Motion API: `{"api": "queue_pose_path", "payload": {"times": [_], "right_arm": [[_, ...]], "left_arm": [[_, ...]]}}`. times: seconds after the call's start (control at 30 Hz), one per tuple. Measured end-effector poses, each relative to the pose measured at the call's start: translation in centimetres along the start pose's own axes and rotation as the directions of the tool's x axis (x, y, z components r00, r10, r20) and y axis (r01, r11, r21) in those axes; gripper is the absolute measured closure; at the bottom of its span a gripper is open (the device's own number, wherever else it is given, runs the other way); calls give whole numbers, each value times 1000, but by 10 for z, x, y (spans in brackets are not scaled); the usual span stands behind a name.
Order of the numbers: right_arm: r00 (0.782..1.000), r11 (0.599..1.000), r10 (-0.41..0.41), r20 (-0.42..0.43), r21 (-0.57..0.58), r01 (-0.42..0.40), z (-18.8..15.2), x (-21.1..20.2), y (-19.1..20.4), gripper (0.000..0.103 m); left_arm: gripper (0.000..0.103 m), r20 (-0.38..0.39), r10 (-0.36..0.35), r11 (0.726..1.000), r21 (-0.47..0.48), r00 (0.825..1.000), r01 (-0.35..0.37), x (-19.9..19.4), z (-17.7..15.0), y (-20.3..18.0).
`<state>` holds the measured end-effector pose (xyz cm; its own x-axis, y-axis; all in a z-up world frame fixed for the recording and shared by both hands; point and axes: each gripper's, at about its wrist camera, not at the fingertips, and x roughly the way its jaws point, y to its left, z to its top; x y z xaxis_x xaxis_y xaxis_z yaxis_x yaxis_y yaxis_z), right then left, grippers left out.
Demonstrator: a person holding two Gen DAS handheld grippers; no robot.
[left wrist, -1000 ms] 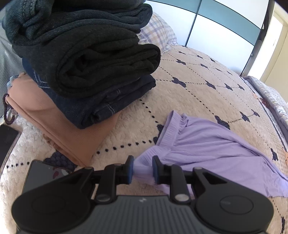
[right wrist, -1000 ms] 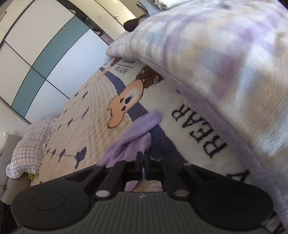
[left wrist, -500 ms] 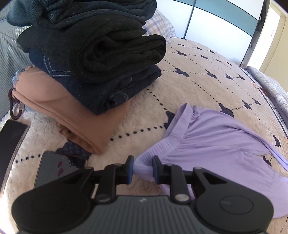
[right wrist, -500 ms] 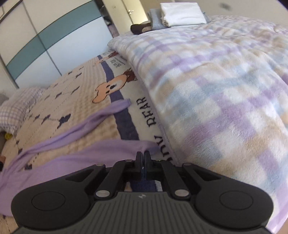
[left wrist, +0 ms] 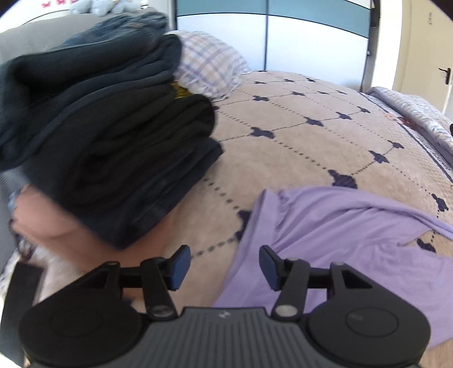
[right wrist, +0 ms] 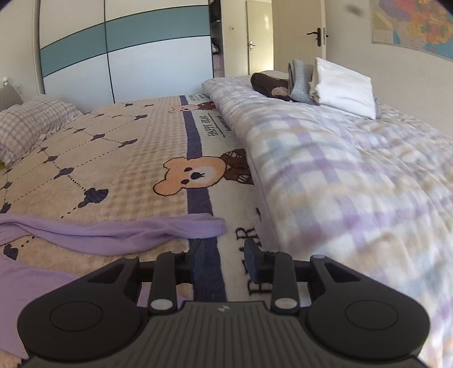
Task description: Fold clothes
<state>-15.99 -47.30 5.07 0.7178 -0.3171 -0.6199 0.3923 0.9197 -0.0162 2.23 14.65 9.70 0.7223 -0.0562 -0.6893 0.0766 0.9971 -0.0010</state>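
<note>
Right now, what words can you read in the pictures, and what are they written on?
"HAPPY BEAR": on the bedspread, beside the dark stripe.
Small slanted line beside it: too small to read.
Big black letters by the right gripper: partly hidden, not readable whole.
Wall map: print too small.
Left wrist view: no words.

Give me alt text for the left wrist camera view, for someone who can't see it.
The left gripper, jaws open and empty, sits over a patterned beige bedspread at the edge of a spread-out lilac cotton garment. A stack of folded dark clothes stands to its left.
</note>
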Motion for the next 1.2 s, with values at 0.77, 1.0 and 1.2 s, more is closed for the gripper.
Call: {"api": "queue_pose_path", "payload": {"times": [0.77, 1.0, 1.2], "right_arm": [[995, 884, 63, -71, -459, -89, 25, 55, 35, 89], [988, 918, 107, 107, -392, -57, 45, 7, 35, 100], [935, 953, 158, 318, -296, -60, 78, -85, 24, 100]], "left_arm": [[99, -23, 131, 990, 60, 991, -129, 109, 42, -53], [100, 60, 129, 991, -55, 990, -126, 67, 46, -29], [100, 171, 149, 981, -151, 974, -124, 17, 51, -11]]}}
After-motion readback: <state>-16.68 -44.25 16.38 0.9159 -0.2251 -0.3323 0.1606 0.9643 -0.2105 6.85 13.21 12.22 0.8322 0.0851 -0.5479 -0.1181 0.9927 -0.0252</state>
